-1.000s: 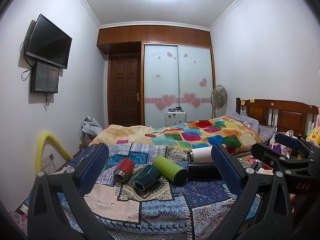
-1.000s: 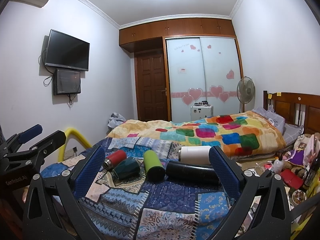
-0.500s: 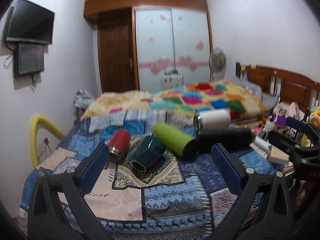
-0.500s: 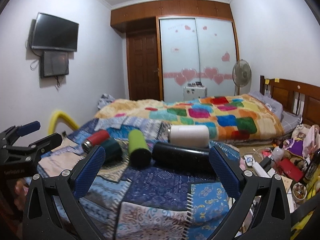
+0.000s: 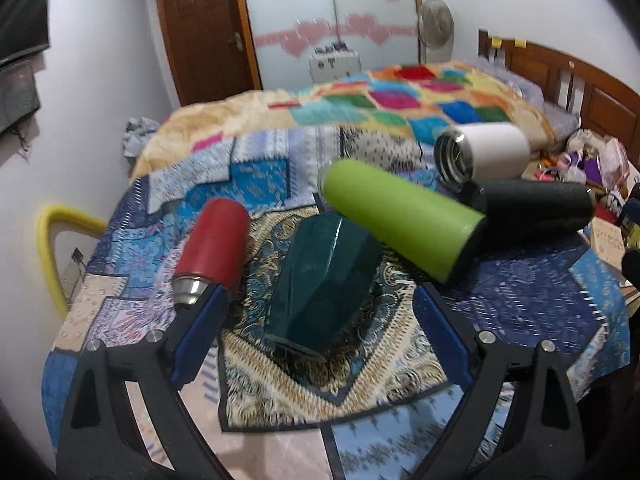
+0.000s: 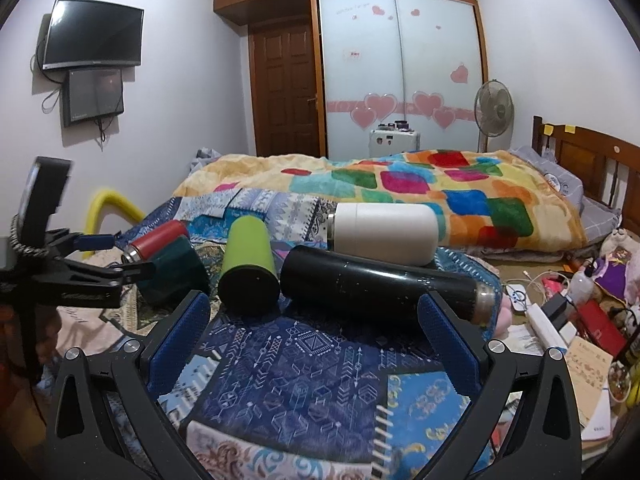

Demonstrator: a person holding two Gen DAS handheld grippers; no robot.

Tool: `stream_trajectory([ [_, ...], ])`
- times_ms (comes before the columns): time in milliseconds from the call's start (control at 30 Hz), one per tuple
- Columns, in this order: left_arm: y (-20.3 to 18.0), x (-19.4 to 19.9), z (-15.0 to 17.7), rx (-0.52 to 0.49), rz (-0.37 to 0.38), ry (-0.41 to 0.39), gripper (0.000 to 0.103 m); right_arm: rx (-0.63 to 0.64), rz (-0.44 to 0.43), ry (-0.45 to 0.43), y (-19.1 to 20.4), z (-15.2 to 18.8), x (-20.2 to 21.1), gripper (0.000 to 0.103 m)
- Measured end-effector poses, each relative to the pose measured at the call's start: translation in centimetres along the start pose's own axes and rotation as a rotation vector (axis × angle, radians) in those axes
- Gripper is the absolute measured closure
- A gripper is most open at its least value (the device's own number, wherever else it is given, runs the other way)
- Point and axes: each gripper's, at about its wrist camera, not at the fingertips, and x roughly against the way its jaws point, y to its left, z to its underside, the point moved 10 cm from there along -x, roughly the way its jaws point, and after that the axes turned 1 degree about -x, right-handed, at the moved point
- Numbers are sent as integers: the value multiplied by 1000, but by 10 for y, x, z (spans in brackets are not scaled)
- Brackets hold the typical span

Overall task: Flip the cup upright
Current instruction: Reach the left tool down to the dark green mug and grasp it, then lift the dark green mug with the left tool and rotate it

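Taking the dark green faceted cup (image 5: 320,280) as landmark: it lies on its side on the patterned quilt (image 5: 540,304), its far end just ahead of the gap between the left gripper's (image 5: 320,340) blue pads (image 5: 200,320), whose jaws stand spread wide with nothing between them. Just left of the cup lies a red flask (image 5: 216,244), close beside it. To its right a lime green bottle (image 5: 400,216) lies slantwise, its near end close to the cup; beyond that a black flask (image 5: 532,208) and a white tumbler (image 5: 488,154), all on their sides. Farthest right of the cup, the right gripper (image 6: 316,340) hovers released before the black flask, empty
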Motion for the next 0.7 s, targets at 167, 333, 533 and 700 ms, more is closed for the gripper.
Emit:
stream_trajectory([
  [167,0,-34,6,-1,34,88,8,1,-29,21,5,1,-15,0],
  [333,-1,-54,13,-17,50,132,13,-8,-51,36,10,5,-25,0],
  [533,-3,-66,15,-23,83,162,28,-5,-52,55,10,9,-32,0],
  [700,-2,-67,14,-22,76,170,30,-5,-47,60,8,8,-30,0],
])
